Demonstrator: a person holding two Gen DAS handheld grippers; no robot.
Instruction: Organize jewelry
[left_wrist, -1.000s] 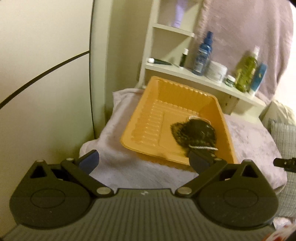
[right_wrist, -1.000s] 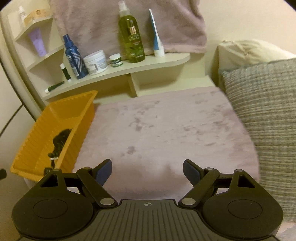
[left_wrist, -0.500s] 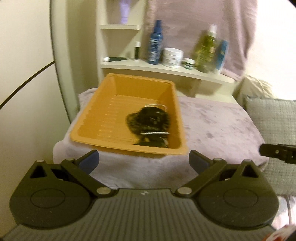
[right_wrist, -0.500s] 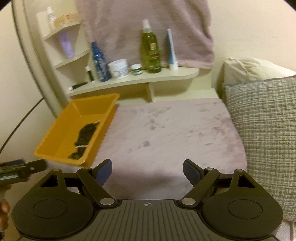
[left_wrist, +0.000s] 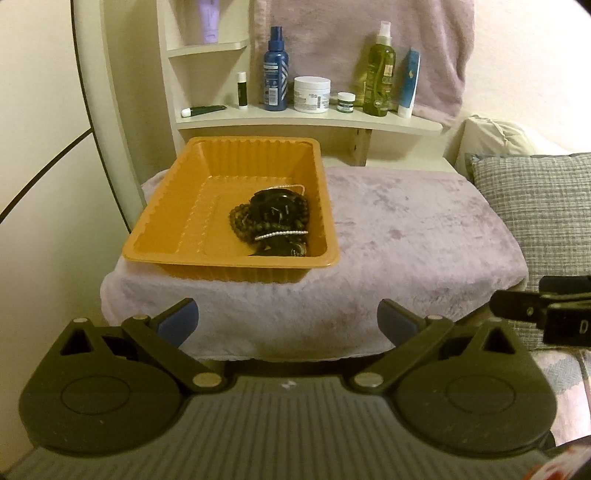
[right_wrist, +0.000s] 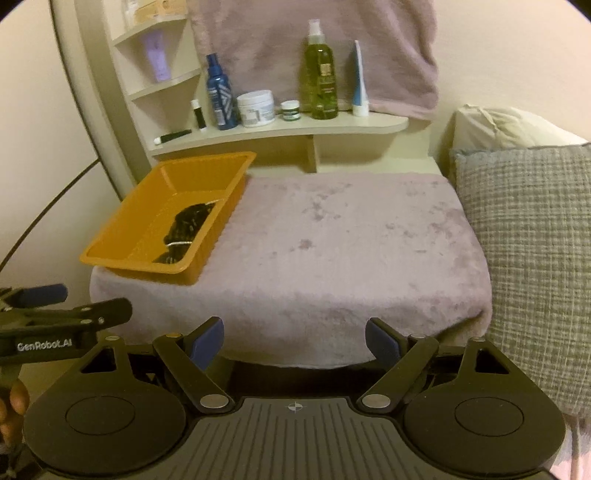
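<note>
Both sets of fingers are spread wide and hold nothing. The left gripper (left_wrist: 287, 317) hangs at the bottom of its frame, short of the near edge of the pink cover (left_wrist: 406, 236), its blue pads apart and pointing toward the tray (left_wrist: 147, 236). The right gripper (right_wrist: 294, 341) sits likewise low in its view, fingers splayed, facing the bare middle of the cover; the left gripper shows at the lower left of that frame, off to the side.

The jewelry (left_wrist: 275, 221) lies in a dark heap in the tray's near right corner: dark beaded strands tangled together, with a thin pale chain across the front and another just behind. In the right view the heap (right_wrist: 186, 229) hugs the tray wall nearest the open cover. Nothing lies on the cover outside the tray.

Behind, at the top of both frames, a shelf (left_wrist: 406, 122) carries bottles and jars, well apart from the work.

To my eye, the job looks either finished, with everything gathered in the tray, or paused between pieces; I cannot tell which. If sorting is to go on, the next move calls for the left fingers to travel forward over the tray rim, drop into that corner and close on a single strand, lifting slowly so the tangle does not come with it.
</note>
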